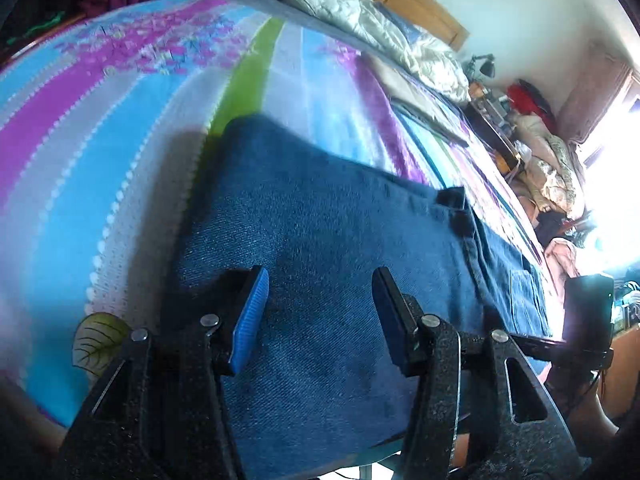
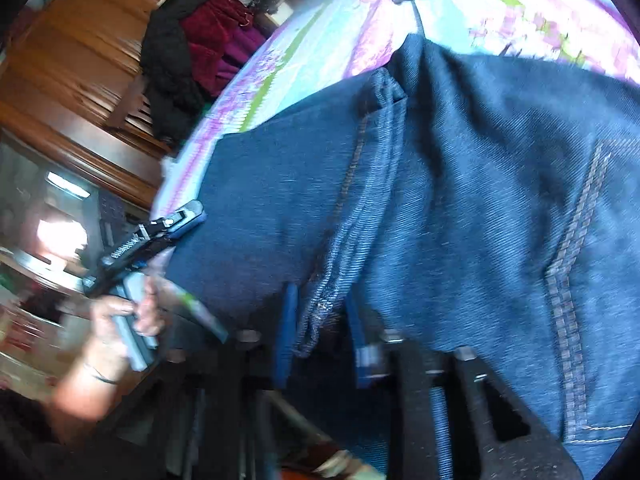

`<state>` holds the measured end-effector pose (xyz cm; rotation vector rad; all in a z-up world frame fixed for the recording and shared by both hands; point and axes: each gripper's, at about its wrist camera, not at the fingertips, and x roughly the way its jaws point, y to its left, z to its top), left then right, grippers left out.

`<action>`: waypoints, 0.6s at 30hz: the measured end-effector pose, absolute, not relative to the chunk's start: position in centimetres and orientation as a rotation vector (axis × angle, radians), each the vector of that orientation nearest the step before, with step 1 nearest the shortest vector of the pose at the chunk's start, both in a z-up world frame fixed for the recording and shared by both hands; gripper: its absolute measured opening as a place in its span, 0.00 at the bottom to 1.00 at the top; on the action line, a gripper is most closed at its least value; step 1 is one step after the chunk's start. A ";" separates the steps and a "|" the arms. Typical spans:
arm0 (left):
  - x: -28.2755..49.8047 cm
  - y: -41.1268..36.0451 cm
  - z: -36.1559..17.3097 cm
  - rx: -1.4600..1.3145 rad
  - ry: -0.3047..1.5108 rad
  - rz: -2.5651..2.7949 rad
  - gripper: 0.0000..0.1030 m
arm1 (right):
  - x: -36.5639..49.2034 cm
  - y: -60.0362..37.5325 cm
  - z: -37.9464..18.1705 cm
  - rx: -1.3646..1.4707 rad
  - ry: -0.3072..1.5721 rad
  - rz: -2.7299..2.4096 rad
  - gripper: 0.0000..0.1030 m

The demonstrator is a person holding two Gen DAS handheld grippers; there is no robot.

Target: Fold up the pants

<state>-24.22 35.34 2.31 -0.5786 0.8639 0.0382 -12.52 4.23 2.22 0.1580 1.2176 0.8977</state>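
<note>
Left gripper [image 1: 320,312] spread wide above blue jeans [image 1: 320,220] on striped floral bedspread [image 1: 120,140], right gripper [image 2: 320,320] clamped on bunched jeans seam [image 2: 320,280], blurred.

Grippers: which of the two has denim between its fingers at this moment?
The right gripper: a hemmed edge of the jeans runs between its blue pads. The left gripper hangs open above flat denim, gripping nothing.

No readable text, label or number shows anywhere.
</note>
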 end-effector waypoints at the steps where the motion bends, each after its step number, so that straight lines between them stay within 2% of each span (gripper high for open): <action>1: -24.2 35.2 1.7 -0.556 0.865 0.024 0.53 | -12.2 4.6 1.9 0.146 1.210 0.897 0.19; 6: -25.3 34.4 2.3 -0.459 0.847 -0.016 0.53 | -11.5 4.0 1.5 0.215 1.220 0.864 0.20; 8: -26.5 34.8 3.5 -0.473 0.819 -0.013 0.52 | -11.1 2.4 2.6 0.178 1.164 0.792 0.23; 9: -27.3 35.3 4.2 -0.484 0.780 -0.018 0.52 | -11.2 1.9 3.7 0.133 1.103 0.718 0.35; 11: -28.8 35.9 4.9 -0.505 0.741 -0.028 0.52 | -11.0 1.8 5.9 0.077 1.009 0.662 0.36; 14: -29.6 35.7 3.9 -0.493 0.781 -0.079 0.53 | -10.1 6.5 8.5 -0.006 0.951 0.805 0.36; 16: -28.5 35.3 1.4 -0.442 0.871 -0.065 0.46 | -9.8 12.0 9.8 -0.103 0.905 0.957 0.34; 18: -28.5 36.8 1.6 -0.551 0.840 -0.083 0.44 | -9.1 17.9 10.4 -0.183 0.885 1.083 0.33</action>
